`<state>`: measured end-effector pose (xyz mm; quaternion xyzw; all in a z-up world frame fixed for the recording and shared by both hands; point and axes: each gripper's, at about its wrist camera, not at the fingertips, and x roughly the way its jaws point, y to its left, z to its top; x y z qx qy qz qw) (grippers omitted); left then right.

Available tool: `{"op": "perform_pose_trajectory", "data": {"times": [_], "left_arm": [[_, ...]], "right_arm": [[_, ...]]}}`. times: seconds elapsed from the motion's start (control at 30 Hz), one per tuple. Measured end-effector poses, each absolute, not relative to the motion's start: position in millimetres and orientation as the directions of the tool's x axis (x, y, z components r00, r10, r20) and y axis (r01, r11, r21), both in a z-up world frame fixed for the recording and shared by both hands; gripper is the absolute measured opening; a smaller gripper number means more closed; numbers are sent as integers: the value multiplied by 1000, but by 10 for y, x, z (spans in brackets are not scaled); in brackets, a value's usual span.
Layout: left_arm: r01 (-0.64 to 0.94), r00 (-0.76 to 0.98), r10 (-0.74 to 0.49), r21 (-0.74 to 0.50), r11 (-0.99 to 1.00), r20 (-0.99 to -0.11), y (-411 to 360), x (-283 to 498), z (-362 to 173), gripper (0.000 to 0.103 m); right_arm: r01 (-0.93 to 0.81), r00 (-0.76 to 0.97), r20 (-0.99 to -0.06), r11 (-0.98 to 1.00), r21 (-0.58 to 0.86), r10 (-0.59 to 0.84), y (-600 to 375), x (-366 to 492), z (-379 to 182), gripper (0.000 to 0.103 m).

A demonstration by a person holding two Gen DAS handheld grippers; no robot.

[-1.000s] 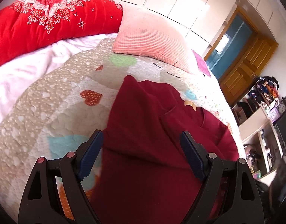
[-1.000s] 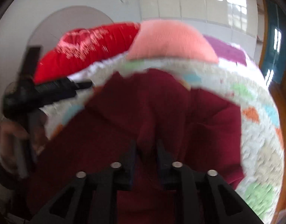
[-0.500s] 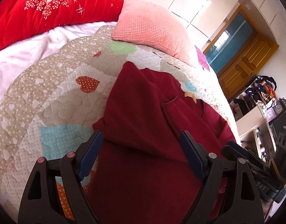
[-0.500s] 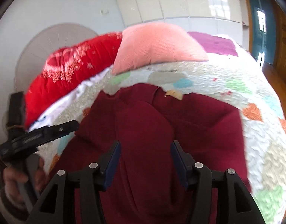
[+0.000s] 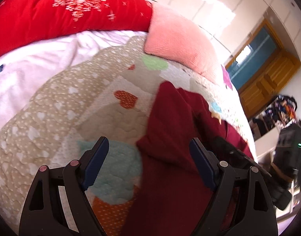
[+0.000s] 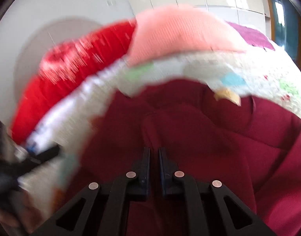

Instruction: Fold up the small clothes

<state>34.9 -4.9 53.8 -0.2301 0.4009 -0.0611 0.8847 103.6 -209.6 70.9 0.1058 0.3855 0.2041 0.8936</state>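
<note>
- Dark maroon knit garment (image 5: pixel 170 157): lying partly folded on the quilted patchwork bedspread with heart patches (image 5: pixel 52 127), a sleeve layer overlapping its body.
- Left gripper (image 5: pixel 148 153): hovering with jaws spread wide, gripping nothing, straddling the garment's left edge.
- Right gripper (image 6: pixel 154 157): jaws nearly together, pinching a maroon fold.
- Ribbed pink pillow (image 5: pixel 180 45) and red embroidered duvet (image 5: pixel 62 13): lying beyond, well apart.

The left gripper (image 5: pixel 148 149) had its jaws spread wide, nothing pinched between the blue pads (image 5: pixel 95 163), just hanging low and angled forward. The right gripper (image 6: pixel 154 157) was pretty much clamped, fingers (image 6: pixel 145 165) drawn in to a thin slit with fabric bunched right there. In the left view it poked in from the right side, blurry.
</note>
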Motion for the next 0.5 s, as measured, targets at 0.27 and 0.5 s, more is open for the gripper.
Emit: {"op": "perform_pose_trajectory", "data": {"times": [0.27,0.5], "left_arm": [[-118,715,-265,-486,866,-647,171,278,624,84],[-109,678,-283,-474,874,-679,22,424,485,84]], "right_arm": [[-479,544,-584,794,374,603,-1452,897,888,42],[-368,626,-620,880,300,473,-2507,304,902,47]]}}
